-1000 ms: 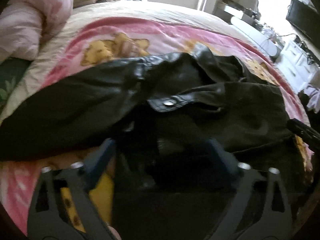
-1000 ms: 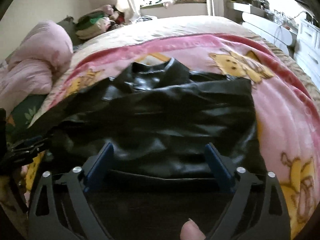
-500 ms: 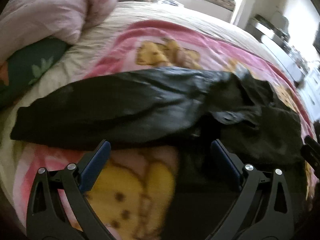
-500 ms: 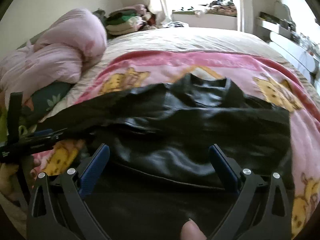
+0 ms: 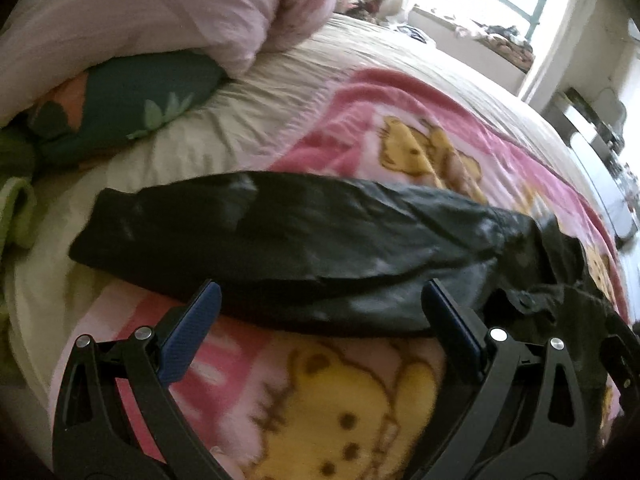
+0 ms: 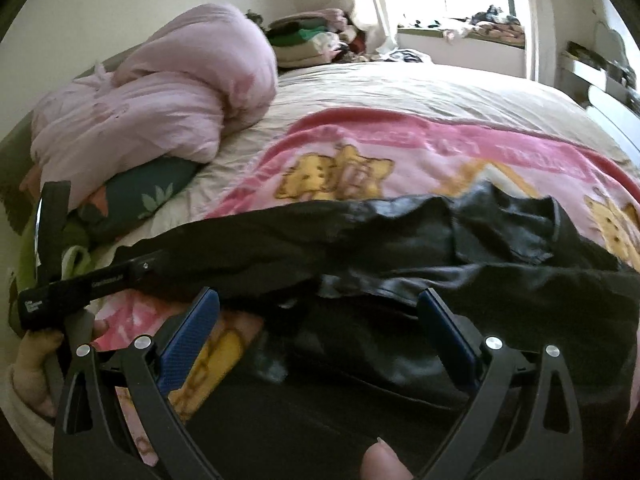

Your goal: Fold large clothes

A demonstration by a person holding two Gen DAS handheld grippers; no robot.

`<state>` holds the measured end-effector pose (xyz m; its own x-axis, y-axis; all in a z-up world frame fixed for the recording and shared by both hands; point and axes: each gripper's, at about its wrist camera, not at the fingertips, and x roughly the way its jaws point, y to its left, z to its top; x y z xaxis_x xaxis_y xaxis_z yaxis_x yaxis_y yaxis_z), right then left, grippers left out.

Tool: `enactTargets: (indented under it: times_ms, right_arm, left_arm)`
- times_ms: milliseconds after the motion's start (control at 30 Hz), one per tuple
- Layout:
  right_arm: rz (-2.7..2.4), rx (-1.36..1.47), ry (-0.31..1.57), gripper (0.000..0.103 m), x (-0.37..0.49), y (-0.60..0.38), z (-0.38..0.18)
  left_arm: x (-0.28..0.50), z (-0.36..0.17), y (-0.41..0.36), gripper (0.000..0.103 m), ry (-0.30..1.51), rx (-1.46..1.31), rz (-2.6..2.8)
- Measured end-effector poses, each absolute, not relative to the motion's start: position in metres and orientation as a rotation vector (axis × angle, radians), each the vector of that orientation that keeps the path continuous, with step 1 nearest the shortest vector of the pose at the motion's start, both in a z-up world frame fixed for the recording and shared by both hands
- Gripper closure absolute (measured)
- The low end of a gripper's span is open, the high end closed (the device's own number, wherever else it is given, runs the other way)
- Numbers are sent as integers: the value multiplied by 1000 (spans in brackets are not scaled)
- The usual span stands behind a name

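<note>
A black leather jacket (image 5: 360, 256) lies on the pink bear-print blanket (image 5: 344, 392). One long sleeve (image 5: 192, 236) stretches out to the left. My left gripper (image 5: 320, 312) is open and empty, held just in front of the sleeve's near edge. In the right wrist view the jacket body (image 6: 460, 272) fills the foreground, collar (image 6: 512, 216) at the far side. My right gripper (image 6: 320, 316) is open and empty above the jacket's near hem. The left gripper's body (image 6: 80, 288) shows at the left of that view.
A pink quilt (image 6: 160, 96) is bundled at the bed's left, over a dark green pillow (image 6: 148, 196). A beige sheet (image 6: 400, 92) covers the far bed. Piled clothes (image 6: 316, 40) and a window sill lie beyond. White furniture (image 5: 596, 128) stands at the right.
Both grippers have pulled back and swung left. The left view went from the jacket's body to its outstretched sleeve. The jacket now lies flatter, sleeve laid out to the left.
</note>
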<state>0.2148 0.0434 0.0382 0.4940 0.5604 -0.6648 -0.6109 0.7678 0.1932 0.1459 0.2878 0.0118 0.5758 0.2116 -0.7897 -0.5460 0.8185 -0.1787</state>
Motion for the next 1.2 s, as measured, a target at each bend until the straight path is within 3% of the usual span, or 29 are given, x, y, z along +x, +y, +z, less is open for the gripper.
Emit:
enactTargets:
  times_ms: [400, 833, 1067, 1100, 1167, 1200]
  right_arm:
    - [786, -110, 782, 4, 214, 99, 44]
    - [779, -102, 792, 4, 216, 97, 38]
    - [750, -87, 808, 4, 218, 78, 32]
    - [748, -87, 806, 4, 217, 73, 32]
    - [738, -93, 803, 4, 215, 67, 31]
    - [731, -98, 799, 4, 214, 61, 30]
  left_arm:
    - [127, -1, 339, 9, 878, -584, 579]
    - [105, -39, 391, 9, 916, -765, 704]
    - [105, -63, 416, 11, 822, -966, 637]
    - [107, -63, 417, 21, 815, -963, 639]
    - [112, -60, 418, 52, 805, -921, 672]
    - [113, -59, 419, 81, 792, -915, 671]
